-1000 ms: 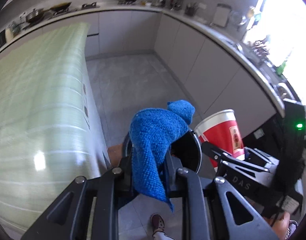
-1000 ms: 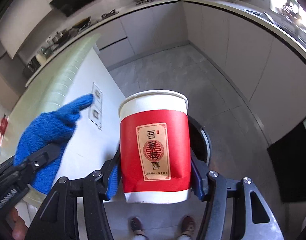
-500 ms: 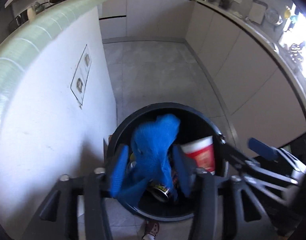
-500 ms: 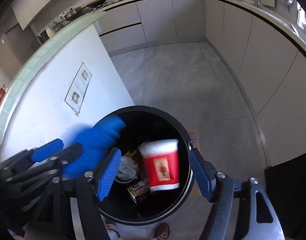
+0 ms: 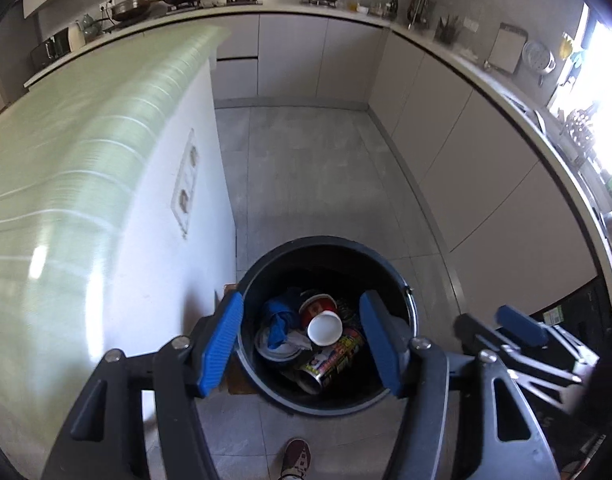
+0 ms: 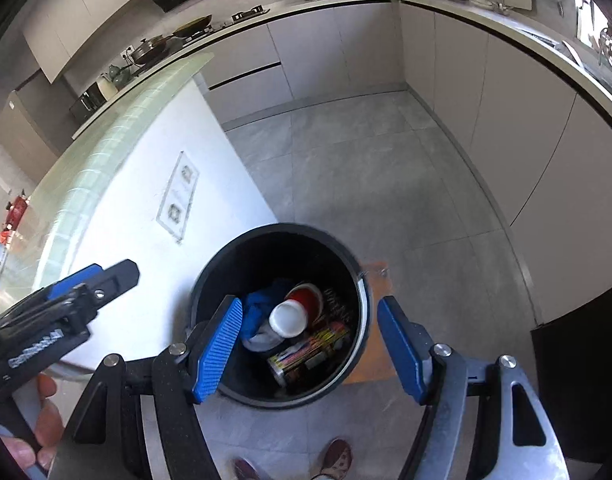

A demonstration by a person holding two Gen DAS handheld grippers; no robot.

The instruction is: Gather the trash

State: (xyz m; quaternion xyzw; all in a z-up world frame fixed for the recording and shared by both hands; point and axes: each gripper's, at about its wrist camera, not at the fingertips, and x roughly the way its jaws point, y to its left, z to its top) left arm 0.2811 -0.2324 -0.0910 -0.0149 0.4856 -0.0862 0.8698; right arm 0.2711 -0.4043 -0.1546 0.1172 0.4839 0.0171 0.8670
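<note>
Your left gripper [image 5: 302, 344] hangs above the round black bin [image 5: 401, 288], jaws just opened wider and parted with nothing gripped. Your right gripper [image 6: 309, 340] hovers over the bin too, spread and empty. Down inside the bin lie the red paper cup [image 5: 321, 318], on its side, and the blue cloth [image 5: 280, 316] beside it. The printed can [image 5: 329, 364] under them is partly hidden.

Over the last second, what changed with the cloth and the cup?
The left tool let go of the blue cloth and the right tool released the red paper cup; both dropped into the black bin. Both tools' jaws have just opened, empty. The bin stayed put.
</note>
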